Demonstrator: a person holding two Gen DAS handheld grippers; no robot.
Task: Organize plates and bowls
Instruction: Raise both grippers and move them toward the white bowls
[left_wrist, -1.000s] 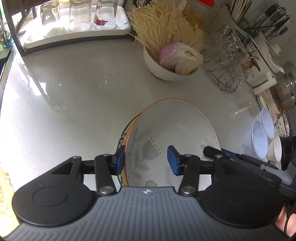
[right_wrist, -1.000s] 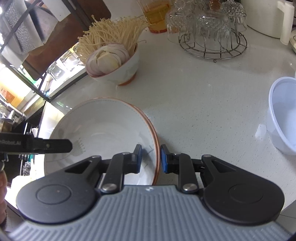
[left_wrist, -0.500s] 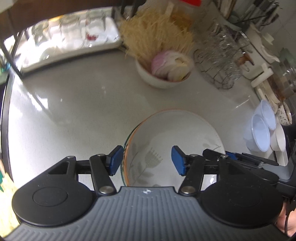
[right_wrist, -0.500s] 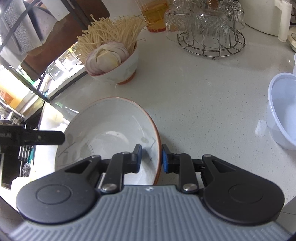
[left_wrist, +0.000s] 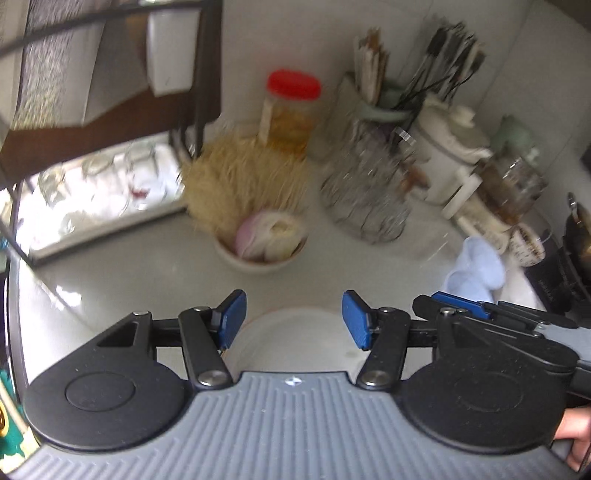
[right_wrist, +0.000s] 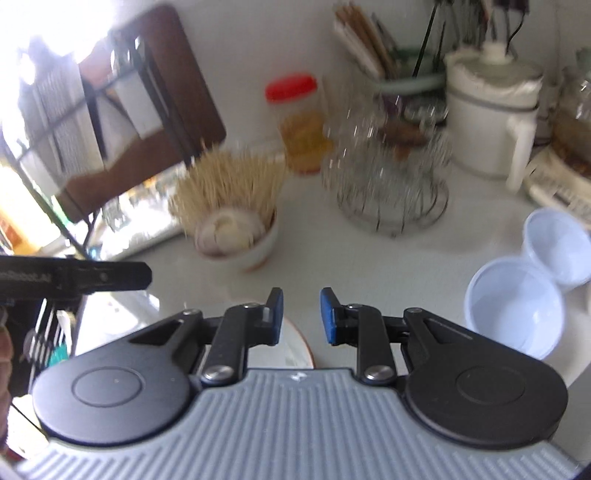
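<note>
A white plate with an orange rim (left_wrist: 291, 343) lies on the pale counter (left_wrist: 122, 273), mostly hidden under my left gripper's body. My left gripper (left_wrist: 293, 317) hovers above it, jaws open and empty. In the right wrist view only a sliver of the plate (right_wrist: 291, 350) shows below my right gripper (right_wrist: 302, 317), whose pads stand a little apart with nothing between them. A white bowl of noodles and sliced onion (left_wrist: 258, 254) stands farther back. Two pale plastic bowls (right_wrist: 513, 306) sit at the right. The picture is blurred.
A wire rack of glasses (right_wrist: 388, 184), a red-lidded jar (right_wrist: 295, 122), a utensil holder (left_wrist: 376, 96) and a white pot (right_wrist: 491, 118) line the back wall. A tray of upturned glasses (left_wrist: 92, 192) sits under a dark shelf at left.
Both grippers rose and tipped upward, so the plate dropped to the bottom of each view. The left jaws widened. The plate's rim no longer lies between either gripper's pads.
</note>
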